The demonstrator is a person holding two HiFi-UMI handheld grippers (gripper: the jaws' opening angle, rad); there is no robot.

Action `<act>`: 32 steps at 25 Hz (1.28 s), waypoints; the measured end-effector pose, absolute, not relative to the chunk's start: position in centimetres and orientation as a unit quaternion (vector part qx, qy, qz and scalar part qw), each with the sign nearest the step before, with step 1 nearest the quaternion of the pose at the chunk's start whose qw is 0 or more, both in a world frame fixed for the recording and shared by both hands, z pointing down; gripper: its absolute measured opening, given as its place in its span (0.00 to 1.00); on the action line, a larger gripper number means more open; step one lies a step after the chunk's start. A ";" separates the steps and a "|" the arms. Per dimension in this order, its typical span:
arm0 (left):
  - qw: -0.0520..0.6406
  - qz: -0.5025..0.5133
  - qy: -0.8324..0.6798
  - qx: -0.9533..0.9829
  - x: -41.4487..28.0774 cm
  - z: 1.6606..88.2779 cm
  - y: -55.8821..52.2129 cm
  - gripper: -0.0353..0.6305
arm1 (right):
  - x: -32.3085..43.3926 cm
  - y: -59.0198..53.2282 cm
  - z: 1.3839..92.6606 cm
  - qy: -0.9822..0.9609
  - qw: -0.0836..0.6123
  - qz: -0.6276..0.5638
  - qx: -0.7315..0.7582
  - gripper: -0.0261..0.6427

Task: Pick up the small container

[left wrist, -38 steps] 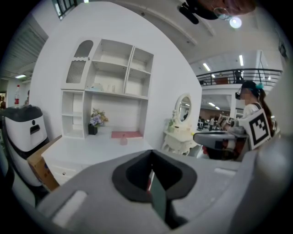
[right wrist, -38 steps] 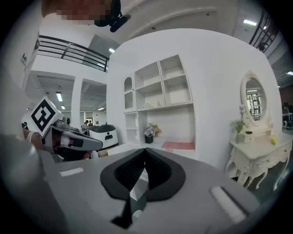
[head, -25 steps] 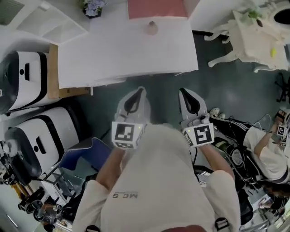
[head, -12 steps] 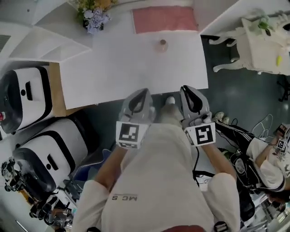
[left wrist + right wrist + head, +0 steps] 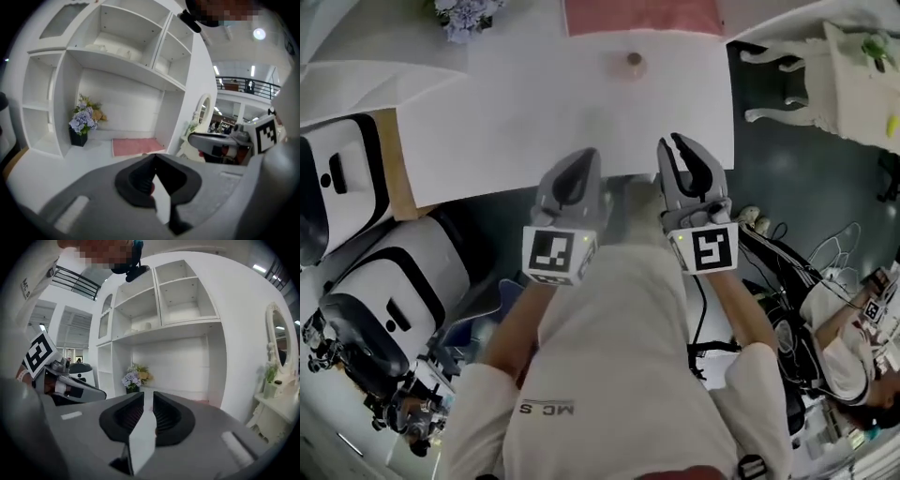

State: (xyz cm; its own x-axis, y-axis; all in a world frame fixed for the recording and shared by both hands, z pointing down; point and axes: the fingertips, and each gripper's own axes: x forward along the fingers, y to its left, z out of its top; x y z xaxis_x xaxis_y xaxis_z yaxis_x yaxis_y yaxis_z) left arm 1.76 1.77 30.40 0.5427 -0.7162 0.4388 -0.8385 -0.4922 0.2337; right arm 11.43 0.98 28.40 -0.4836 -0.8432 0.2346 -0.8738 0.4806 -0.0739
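The small container [image 5: 635, 62] is a little brownish round pot standing alone near the far edge of the white table [image 5: 516, 103]. Both grippers are held side by side at the table's near edge, well short of the pot. My left gripper [image 5: 584, 155] is shut with nothing held; in the left gripper view its tips [image 5: 154, 157] meet. My right gripper [image 5: 676, 142] is opening, and a narrow gap shows between its jaws [image 5: 147, 397] with nothing in it. The pot lies ahead, slightly left of the right gripper's line.
A pink mat [image 5: 642, 16] and a flower pot [image 5: 464, 14] sit beyond the table, under white shelves [image 5: 117, 56]. White rounded machines [image 5: 366, 281] stand at the left. At the right are a white dressing table [image 5: 862, 75] and a seated person [image 5: 848, 347] among cables.
Both grippers have moved forward from over the dark floor to the table's near edge. The right jaws, shut before, now stand slightly apart.
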 end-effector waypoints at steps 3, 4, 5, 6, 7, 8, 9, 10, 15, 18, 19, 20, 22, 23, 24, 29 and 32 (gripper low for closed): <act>0.204 0.142 -0.463 0.851 0.8 31.4 0.3 0.05 | 10.3 -0.6 30.0 -0.857 0.086 0.090 0.501 0.12; 0.199 0.143 -0.464 0.851 0.4 31.7 -0.2 0.05 | 9.9 -1.1 30.6 -0.856 0.087 0.087 0.502 0.12; 0.196 0.144 -0.465 0.851 0.0 32.2 -0.5 0.05 | 9.6 -1.5 31.2 -0.856 0.087 0.083 0.502 0.12; 0.194 0.145 -0.465 0.852 -0.3 32.8 -0.7 0.05 | 9.3 -1.8 31.8 -0.856 0.088 0.080 0.502 0.12; 0.190 0.145 -0.466 0.852 -0.5 33.3 -0.9 0.05 | 9.1 -2.1 32.4 -0.857 0.088 0.079 0.502 0.13; 0.186 0.144 -0.468 0.852 -0.8 33.8 -1.1 0.05 | 8.8 -2.3 32.9 -0.857 0.089 0.078 0.502 0.13; 0.183 0.142 -0.473 0.850 -1.2 34.1 -1.3 0.05 | 8.3 -2.5 33.3 -0.857 0.089 0.079 0.501 0.14; 0.182 0.141 -0.479 0.847 -1.9 34.3 -1.3 0.05 | 7.7 -2.6 33.6 -0.857 0.090 0.079 0.500 0.15; 0.185 0.144 -0.481 0.845 -3.7 35.9 -1.5 0.05 | 5.8 -3.7 35.5 -0.858 0.095 0.087 0.497 0.17; 0.193 0.140 -0.481 0.843 -3.9 37.2 -2.2 0.05 | 5.6 -5.0 36.6 -0.856 0.089 0.087 0.501 0.18; 0.197 0.138 -0.482 0.843 -4.0 37.6 -2.4 0.05 | 5.4 -5.2 37.1 -0.857 0.089 0.085 0.501 0.18; 0.200 0.137 -0.482 0.842 -4.1 38.1 -2.5 0.05 | 5.2 -5.3 37.6 -0.858 0.091 0.082 0.499 0.18; 0.202 0.138 -0.481 0.842 -4.9 39.0 -2.5 0.05 | 4.2 -5.4 38.6 -0.859 0.091 0.083 0.497 0.18; 0.202 0.139 -0.481 0.842 -5.4 39.5 -2.4 0.05 | 3.6 -5.4 39.0 -0.859 0.090 0.085 0.497 0.18; 0.203 0.140 -0.481 0.841 -5.9 40.0 -2.4 0.05 | 3.0 -5.5 39.4 -0.859 0.089 0.086 0.497 0.19; 0.217 0.137 -0.479 0.839 -6.4 41.8 -3.0 0.05 | 2.0 -6.8 41.0 -0.862 0.095 0.084 0.492 0.23; 0.215 0.136 -0.480 0.839 -6.2 42.1 -3.0 0.05 | 1.7 -7.1 41.3 -0.864 0.093 0.085 0.488 0.25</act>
State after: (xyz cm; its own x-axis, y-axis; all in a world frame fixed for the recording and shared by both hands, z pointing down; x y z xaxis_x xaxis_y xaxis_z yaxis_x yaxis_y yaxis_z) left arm -6.25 -3.05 42.07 0.5013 -0.7476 0.4357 -0.8650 -0.4461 0.2298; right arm 1.66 -7.08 41.29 -0.5062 -0.8274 0.2434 -0.8589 0.5090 -0.0559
